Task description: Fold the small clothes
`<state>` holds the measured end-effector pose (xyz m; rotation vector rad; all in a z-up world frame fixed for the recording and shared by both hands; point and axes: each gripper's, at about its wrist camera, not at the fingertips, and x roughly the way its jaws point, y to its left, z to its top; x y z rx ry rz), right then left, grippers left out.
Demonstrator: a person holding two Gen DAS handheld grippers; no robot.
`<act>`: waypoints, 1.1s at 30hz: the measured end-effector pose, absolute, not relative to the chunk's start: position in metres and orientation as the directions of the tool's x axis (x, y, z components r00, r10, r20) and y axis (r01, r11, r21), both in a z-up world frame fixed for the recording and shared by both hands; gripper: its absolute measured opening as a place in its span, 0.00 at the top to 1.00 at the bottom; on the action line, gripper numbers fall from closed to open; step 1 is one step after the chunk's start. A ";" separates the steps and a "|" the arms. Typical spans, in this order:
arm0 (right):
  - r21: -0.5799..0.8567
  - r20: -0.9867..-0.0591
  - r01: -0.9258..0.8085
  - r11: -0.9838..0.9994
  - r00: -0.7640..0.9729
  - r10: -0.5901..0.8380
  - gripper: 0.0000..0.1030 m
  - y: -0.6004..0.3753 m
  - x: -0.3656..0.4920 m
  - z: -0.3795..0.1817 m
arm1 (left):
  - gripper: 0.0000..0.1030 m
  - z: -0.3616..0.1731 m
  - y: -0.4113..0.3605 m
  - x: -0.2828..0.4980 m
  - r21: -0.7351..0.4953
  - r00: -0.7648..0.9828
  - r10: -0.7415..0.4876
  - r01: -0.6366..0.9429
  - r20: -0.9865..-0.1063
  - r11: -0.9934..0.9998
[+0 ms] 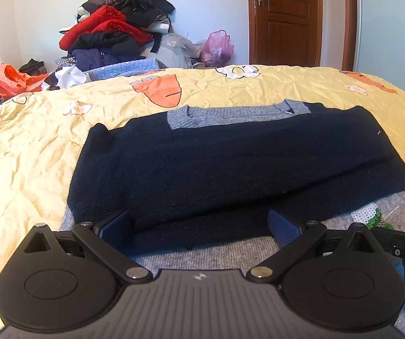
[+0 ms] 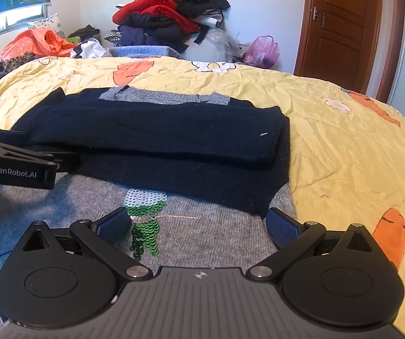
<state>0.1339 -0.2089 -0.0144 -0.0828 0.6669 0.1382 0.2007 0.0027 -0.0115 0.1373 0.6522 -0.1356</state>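
A small grey knit sweater [image 2: 208, 243] with dark navy sleeves [image 2: 157, 130] lies on the bed, sleeves folded across its chest, grey collar [image 1: 230, 114] at the far end. A green and white sequin figure [image 2: 146, 220] shows on its front. My left gripper [image 1: 199, 226] hovers open over the sweater's near left part, nothing between its blue pads [image 1: 283, 226]. My right gripper [image 2: 199, 224] stands open above the sequin figure and grey body. The left gripper [image 2: 18, 163] also appears at the left edge of the right wrist view.
The sweater rests on a yellow quilt [image 1: 32, 147] with orange and white prints. A tall heap of clothes [image 1: 117, 28] rises behind the bed, with plastic bags [image 1: 219, 48] beside it. A brown door [image 1: 284, 17] stands at the back right.
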 end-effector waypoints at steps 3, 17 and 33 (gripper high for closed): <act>-0.025 -0.621 -0.155 0.988 0.776 0.106 0.00 -0.210 0.135 -0.015 | 0.00 -0.008 0.003 0.190 0.105 0.795 -0.055 0.148 -0.605 0.983; -0.024 -0.621 -0.155 0.988 0.776 0.107 0.00 -0.210 0.135 -0.014 | 0.00 -0.014 0.030 0.137 -0.007 0.748 -0.134 0.170 -0.650 0.985; -0.009 -0.635 -0.128 0.992 0.766 0.093 0.00 -0.223 0.087 -0.015 | 0.00 -0.015 0.029 0.139 0.000 0.747 -0.136 0.179 -0.650 0.984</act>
